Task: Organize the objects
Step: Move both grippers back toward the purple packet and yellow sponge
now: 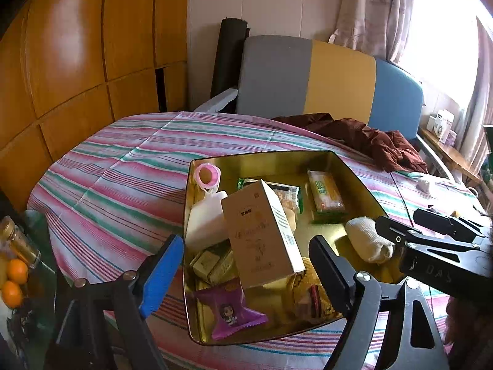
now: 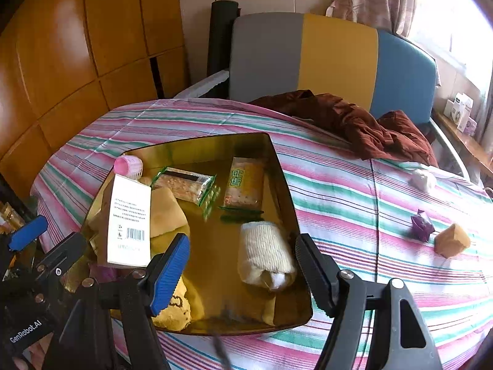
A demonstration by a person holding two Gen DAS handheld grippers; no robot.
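A gold metal tray (image 1: 354,172) (image 2: 286,191) sits on the striped bed. It holds a tan carton (image 1: 262,234) (image 2: 128,222), a rolled white sock (image 1: 366,240) (image 2: 265,254), snack packs (image 1: 326,195) (image 2: 245,185), a pink curler (image 1: 208,175) (image 2: 128,166) and a purple packet (image 1: 229,313). My left gripper (image 1: 246,271) is open and empty, above the tray's near left. My right gripper (image 2: 242,271) is open with the sock lying between its fingers, not pinched. A purple wrapped thing (image 2: 422,225), a tan block (image 2: 451,240) and a white lump (image 2: 423,180) lie on the sheet to the right.
A dark red garment (image 2: 354,123) is bunched by the grey, yellow and blue headboard (image 2: 339,61). Wooden cabinets (image 1: 77,61) stand at the left. Oranges (image 1: 14,280) and a jar (image 1: 18,240) sit on a side table at the far left. A shelf with boxes (image 2: 460,111) is at the right.
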